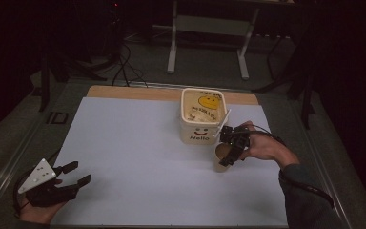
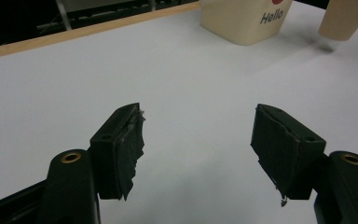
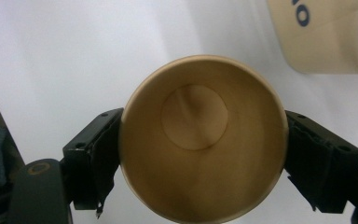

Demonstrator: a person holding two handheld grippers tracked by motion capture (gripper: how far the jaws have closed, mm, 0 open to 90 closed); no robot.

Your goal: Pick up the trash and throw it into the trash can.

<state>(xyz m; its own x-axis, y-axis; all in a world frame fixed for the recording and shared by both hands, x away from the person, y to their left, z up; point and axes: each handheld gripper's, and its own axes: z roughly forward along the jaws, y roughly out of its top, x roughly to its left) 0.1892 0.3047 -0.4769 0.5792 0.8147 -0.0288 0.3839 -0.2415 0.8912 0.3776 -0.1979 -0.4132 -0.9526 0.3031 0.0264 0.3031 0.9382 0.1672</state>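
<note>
A tan paper cup [image 1: 221, 156] is clasped on both sides of its rim by the right tongs [image 1: 232, 143], just in front of a cream square plastic tub [image 1: 202, 116] printed with a smiling face and the word "Hello". In the right gripper view the round cup [image 3: 203, 140] is looked into from above; its inside appears empty, and the two black jaws are pressed against opposite sides of its wall. A white stick-like handle [image 1: 224, 121] is leaned out of the tub toward the cup. The tub is stood on the white tabletop [image 1: 138, 152], toward its far edge. The left tongs [image 1: 74, 174] are held well to the left of the tub, near the tabletop's near corner, with the jaws spread wide and nothing between them. In the left gripper view the tub [image 2: 244, 18] and the cup [image 2: 342, 18] are seen far off beyond the open jaws.
</note>
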